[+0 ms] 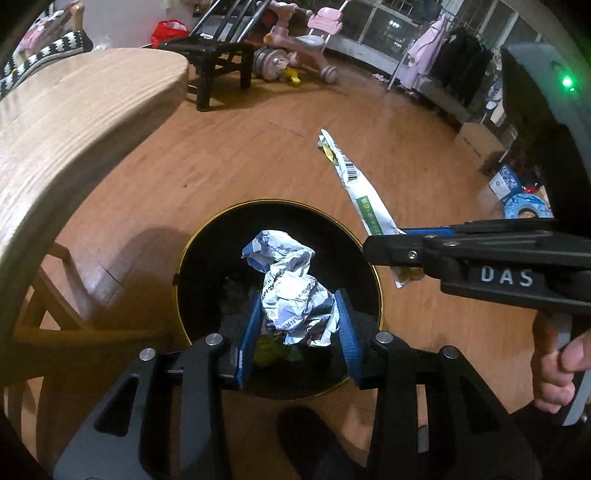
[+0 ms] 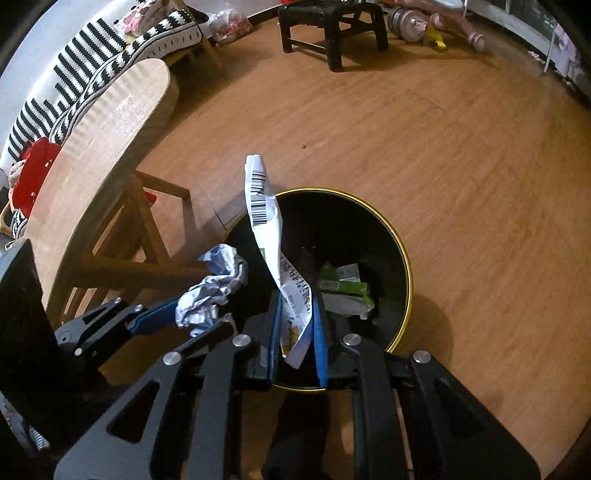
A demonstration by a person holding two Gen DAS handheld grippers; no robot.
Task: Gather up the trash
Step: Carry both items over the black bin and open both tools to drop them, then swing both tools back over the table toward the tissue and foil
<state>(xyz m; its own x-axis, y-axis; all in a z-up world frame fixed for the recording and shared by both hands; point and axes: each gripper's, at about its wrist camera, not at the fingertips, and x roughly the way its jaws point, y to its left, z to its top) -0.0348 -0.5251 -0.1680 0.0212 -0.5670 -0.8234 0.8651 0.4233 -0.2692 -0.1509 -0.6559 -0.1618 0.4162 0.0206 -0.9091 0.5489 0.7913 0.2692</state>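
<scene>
Nearest to us, our left hand-held gripper (image 1: 295, 317) is clamped on a crumpled paper ball (image 1: 291, 291), its blue pads (image 1: 245, 332) pressing the wad from both sides. The wad hangs over the open mouth of a black trash bin (image 1: 207, 236) with a gold rim, which stands on the wooden floor (image 1: 258, 155). In the right wrist view the same ball (image 2: 210, 291) sits at the bin's left edge, held in the left hand-held gripper (image 2: 192, 314).

Our right hand-held gripper (image 2: 297, 332) is pinched tight on a flat white wrapper (image 2: 273, 236) with a barcode. The wrapper stands up from between the pads (image 2: 319, 339) and leans over the bin (image 2: 406, 273). Inside the bin we see green and white packaging (image 2: 343, 288) lying at the bottom. From the left wrist view that right hand-held gripper (image 1: 384, 251) reaches in from the right, over the bin's right rim, with the wrapper (image 1: 362, 192) slanting up and away. Our right hand (image 1: 557, 373) grips its handle at the frame's edge.

Just left of the bin stands a round wooden table (image 2: 110, 122), its legs close to the bin's side. Farther off, a black stool (image 2: 328, 22) rests on the floor, with a pink ride-on toy (image 1: 299, 40) beyond it. A black-and-white patterned sofa (image 2: 74, 62) lies behind the table.
</scene>
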